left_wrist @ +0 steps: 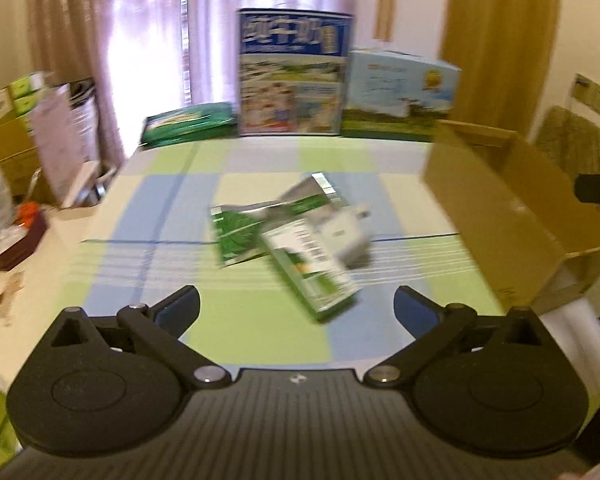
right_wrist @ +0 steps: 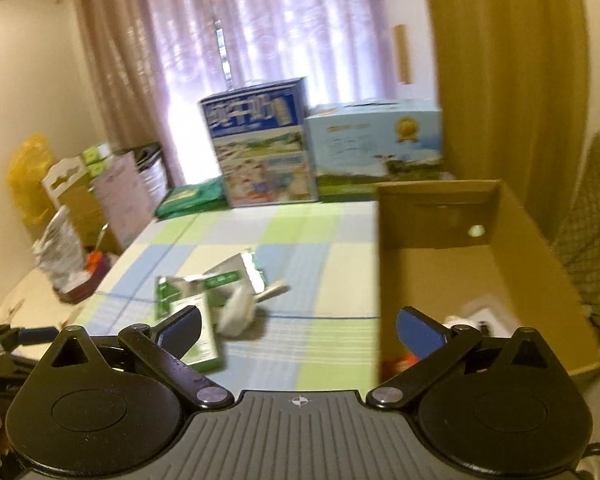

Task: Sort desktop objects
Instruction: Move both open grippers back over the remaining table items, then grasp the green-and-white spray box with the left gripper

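Note:
A small pile lies mid-table on the checked cloth: a green and white carton (left_wrist: 312,268) (right_wrist: 198,332), a silver-green foil packet (left_wrist: 240,232) (right_wrist: 220,276), and a white charger-like block (left_wrist: 350,240) (right_wrist: 240,312). My left gripper (left_wrist: 296,308) hovers open just in front of the carton, nothing between its fingers. My right gripper (right_wrist: 298,328) is open too, spanning the pile's right side and the near wall of the brown cardboard box (right_wrist: 480,264) (left_wrist: 500,216). Inside the box lie a white item (right_wrist: 480,316) and something red (right_wrist: 400,364), both blurred.
Along the table's far edge stand a tall blue printed carton (left_wrist: 294,72) (right_wrist: 260,144), a light blue carton (left_wrist: 400,92) (right_wrist: 374,144) and a flat green pack (left_wrist: 188,122) (right_wrist: 192,196). Clutter and boxes (left_wrist: 20,160) crowd the left side. A chair (right_wrist: 592,216) is at right.

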A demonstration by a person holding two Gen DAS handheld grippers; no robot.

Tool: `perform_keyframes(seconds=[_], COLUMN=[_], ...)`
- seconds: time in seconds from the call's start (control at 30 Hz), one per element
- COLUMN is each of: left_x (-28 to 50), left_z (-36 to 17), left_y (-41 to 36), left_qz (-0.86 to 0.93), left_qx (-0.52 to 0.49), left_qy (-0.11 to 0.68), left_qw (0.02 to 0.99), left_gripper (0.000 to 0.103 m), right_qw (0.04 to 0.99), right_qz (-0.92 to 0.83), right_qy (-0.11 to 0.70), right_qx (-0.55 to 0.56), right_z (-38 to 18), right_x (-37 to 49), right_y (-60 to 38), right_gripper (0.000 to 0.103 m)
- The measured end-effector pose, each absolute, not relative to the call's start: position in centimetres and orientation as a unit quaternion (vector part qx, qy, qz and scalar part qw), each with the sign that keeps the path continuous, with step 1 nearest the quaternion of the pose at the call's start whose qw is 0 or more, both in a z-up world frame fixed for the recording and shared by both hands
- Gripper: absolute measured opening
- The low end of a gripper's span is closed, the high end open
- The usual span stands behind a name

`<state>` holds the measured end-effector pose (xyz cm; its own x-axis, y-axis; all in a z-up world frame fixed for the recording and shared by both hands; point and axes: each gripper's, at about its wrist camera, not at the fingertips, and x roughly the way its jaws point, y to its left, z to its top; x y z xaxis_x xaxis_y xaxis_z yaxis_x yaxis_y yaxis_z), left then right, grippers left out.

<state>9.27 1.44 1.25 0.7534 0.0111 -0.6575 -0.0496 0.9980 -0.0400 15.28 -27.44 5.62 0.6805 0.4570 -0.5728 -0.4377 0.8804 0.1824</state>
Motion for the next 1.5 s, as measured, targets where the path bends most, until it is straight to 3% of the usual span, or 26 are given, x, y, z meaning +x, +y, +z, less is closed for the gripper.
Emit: perform_keyframes(seconds=[0.63,1.07,1.5], left_x=[11.1,15.7,20.3], left_z=[-4.4,-8.4,-10.5], left_y=[5.2,1.3,-1.5], left_qz=[0.035,0.019,0.000], left_qx=[-0.065,-0.047,-0.028], left_qy=[0.362,0.364,0.362], left_qw=[0.929,0.930,0.932], left_gripper=[0.101,0.101,0.101], right_qw=[0.889,0.890,0.894], right_qz=[0.294,0.280,0.276], right_qy=[0.352,0.359,0.353], right_qx=[-0.003,-0.001,-0.003], right_z=[-1.4,-5.8,-5.8], right_x=[17.2,23.5,27.2], right_y=[-18.7,-16.1,-15.3], right_gripper=[0.101,0.101,0.101])
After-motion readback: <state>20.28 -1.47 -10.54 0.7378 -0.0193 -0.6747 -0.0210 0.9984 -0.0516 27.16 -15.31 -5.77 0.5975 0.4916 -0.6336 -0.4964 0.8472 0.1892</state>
